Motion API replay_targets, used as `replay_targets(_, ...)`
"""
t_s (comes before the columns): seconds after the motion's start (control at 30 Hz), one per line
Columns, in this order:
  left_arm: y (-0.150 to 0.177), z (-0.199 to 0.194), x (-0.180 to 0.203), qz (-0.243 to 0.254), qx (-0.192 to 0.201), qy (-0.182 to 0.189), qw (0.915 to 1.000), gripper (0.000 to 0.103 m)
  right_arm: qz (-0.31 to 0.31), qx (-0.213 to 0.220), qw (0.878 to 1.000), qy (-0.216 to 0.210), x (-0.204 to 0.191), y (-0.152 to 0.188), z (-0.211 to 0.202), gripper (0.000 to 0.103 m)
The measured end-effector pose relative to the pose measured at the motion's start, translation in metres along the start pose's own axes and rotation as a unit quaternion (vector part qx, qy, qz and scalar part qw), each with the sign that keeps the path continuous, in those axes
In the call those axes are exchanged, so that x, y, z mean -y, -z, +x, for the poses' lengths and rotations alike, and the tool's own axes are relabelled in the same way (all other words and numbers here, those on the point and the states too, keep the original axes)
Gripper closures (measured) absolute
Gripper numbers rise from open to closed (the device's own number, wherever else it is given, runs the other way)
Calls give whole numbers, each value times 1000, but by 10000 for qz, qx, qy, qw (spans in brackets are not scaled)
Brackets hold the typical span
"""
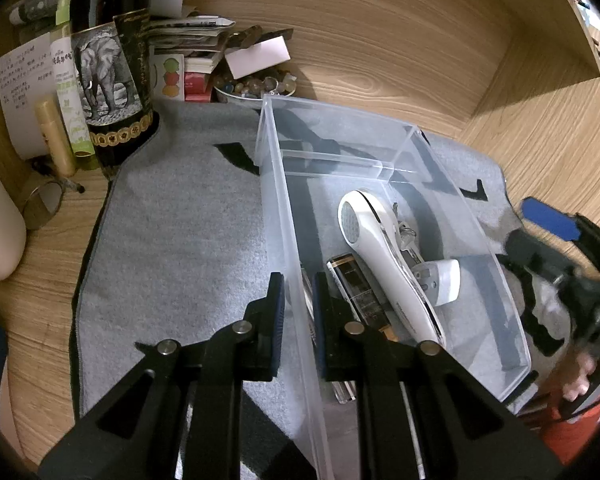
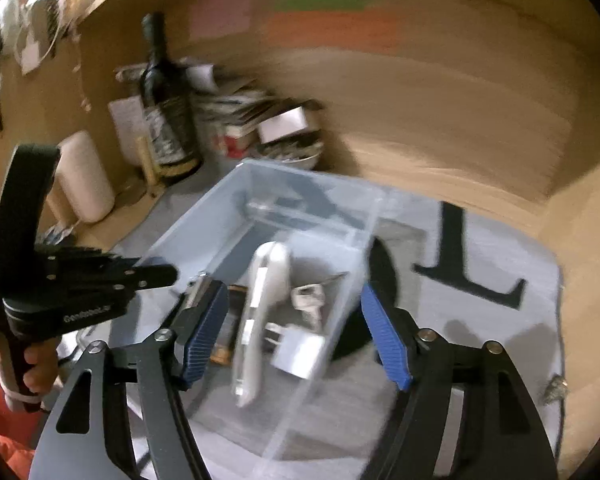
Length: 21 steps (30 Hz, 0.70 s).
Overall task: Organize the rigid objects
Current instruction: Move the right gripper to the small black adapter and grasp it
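The left tongs (image 1: 298, 304) are pinched on the clear plastic box (image 1: 276, 184); the right tongs (image 2: 296, 332) are spread, empty. A white handheld device (image 1: 374, 248) is already inside — nothing loose is seen on the grey mat (image 1: 180, 220).

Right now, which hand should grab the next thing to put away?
Probably the right gripper: its jaws stand open and empty above the clear box. The left gripper is shut on the box's wall, steadying it.
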State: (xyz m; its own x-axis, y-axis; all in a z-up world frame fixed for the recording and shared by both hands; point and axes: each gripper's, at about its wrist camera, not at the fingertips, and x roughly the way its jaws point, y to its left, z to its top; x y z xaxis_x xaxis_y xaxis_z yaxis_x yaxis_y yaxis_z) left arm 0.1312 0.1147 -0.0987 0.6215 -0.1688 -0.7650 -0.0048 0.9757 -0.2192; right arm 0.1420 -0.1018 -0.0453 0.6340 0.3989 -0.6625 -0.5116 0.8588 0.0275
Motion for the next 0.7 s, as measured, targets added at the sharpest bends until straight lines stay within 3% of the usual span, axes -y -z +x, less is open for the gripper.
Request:
replay_targets(0.37, 0, 0, 0, 8, 2, -7, 10000, 91, 825, 114, 9927, 878, 65, 30, -36, 26)
replay_targets(0.57, 0, 0, 0, 10, 5, -9, 10000, 91, 902, -479, 9887, 1094, 75, 63, -24, 26)
replay_targets(0.7, 0, 0, -1, 0, 3, 0, 10000, 91, 853, -898, 9873, 995, 72, 86, -15, 26)
